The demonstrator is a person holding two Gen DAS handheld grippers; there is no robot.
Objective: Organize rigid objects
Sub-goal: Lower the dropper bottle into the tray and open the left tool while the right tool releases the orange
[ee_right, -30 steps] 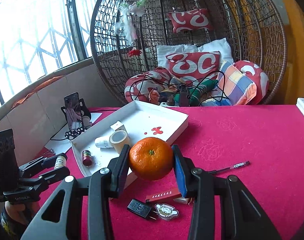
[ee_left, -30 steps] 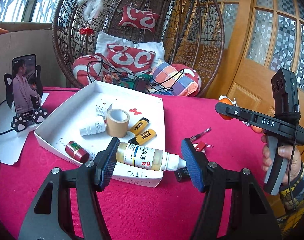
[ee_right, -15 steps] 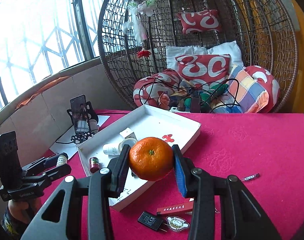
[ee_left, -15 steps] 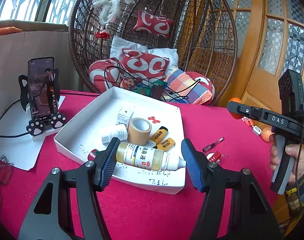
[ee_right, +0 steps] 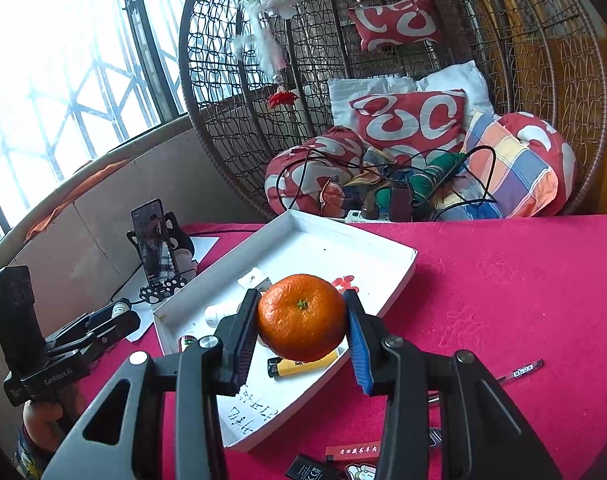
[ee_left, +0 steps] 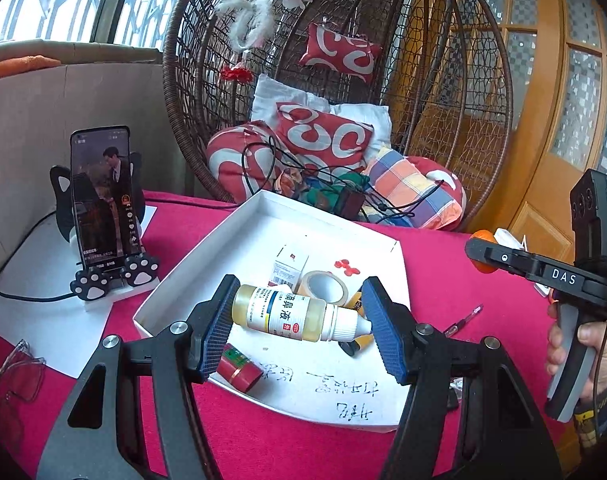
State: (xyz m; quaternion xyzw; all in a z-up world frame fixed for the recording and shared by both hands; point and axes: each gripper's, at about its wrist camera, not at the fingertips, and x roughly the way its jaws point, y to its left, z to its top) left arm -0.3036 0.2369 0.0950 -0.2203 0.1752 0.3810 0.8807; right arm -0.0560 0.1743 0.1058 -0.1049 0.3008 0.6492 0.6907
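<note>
My left gripper (ee_left: 297,302) is shut on a yellowish medicine bottle (ee_left: 281,314) with a white cap, held sideways over the near part of the white tray (ee_left: 207,256). My right gripper (ee_right: 301,306) is shut on an orange tangerine (ee_right: 301,320), which hangs above the tray (ee_right: 303,240). In the tray lie a tape roll (ee_left: 325,286), a small white box (ee_left: 289,264), a red can (ee_left: 239,368), a yellow lighter (ee_right: 299,366) and a white bottle (ee_right: 217,314). The right gripper (ee_left: 487,256) shows at the right of the left wrist view, and the left gripper (ee_right: 115,318) at the left of the right wrist view.
The table has a red cloth (ee_right: 503,280). A phone on a paw stand (ee_left: 101,200) and glasses (ee_left: 15,372) stand left of the tray. A pen (ee_right: 523,372), a red box (ee_right: 353,450) and a key fob (ee_right: 307,470) lie near the right gripper. A wicker chair (ee_left: 443,60) with cushions stands behind.
Both grippers have moved left across the table with their loads. The bottle and the tangerine now hang over the tray's inside, not beside its near edge. Neither grip has changed.
</note>
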